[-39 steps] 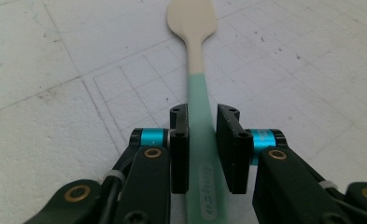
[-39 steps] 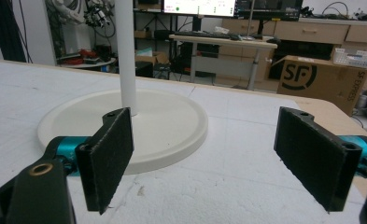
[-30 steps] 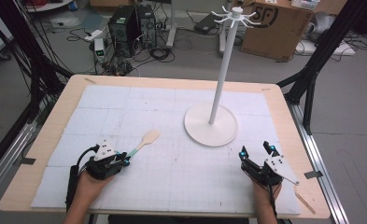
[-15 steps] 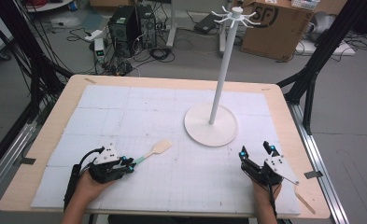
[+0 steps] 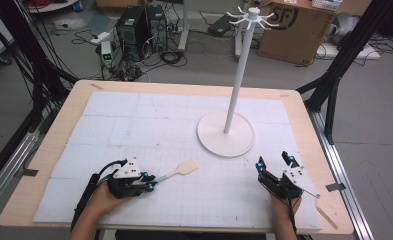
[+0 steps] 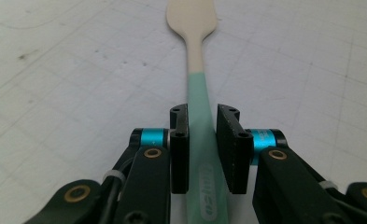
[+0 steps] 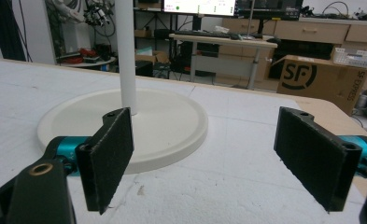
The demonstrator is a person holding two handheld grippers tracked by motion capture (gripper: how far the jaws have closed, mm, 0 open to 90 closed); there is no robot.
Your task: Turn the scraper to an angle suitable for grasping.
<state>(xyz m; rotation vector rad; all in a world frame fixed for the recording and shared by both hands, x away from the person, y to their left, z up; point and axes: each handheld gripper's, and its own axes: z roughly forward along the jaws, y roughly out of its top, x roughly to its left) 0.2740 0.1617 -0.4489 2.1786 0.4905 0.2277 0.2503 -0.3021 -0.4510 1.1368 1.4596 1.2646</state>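
Moved since earlier: spatula [image 5: 178,171] and left gripper [image 5: 149,182] had swung toward the table's middle; paddle lay farther right and nearer the stand's base [image 5: 226,135].
Right gripper [image 5: 274,162]: stayed near the front right corner, jaws spread wide with nothing between them.
Open room: white mat [image 5: 149,120] lay bare across its left and far parts; wooden table edge [image 5: 49,145] showed around it; stand base sat right of centre, just beyond the right gripper.
Writing: cardboard box [image 7: 319,77] behind the table read "SF"; raised lettering on the spatula's green handle [image 6: 204,154] was too blurred to read.
Spatula and jaws: handle ran between the left jaws, which closed narrowly on it; paddle [image 6: 191,16] pointed away, flat on the mat.
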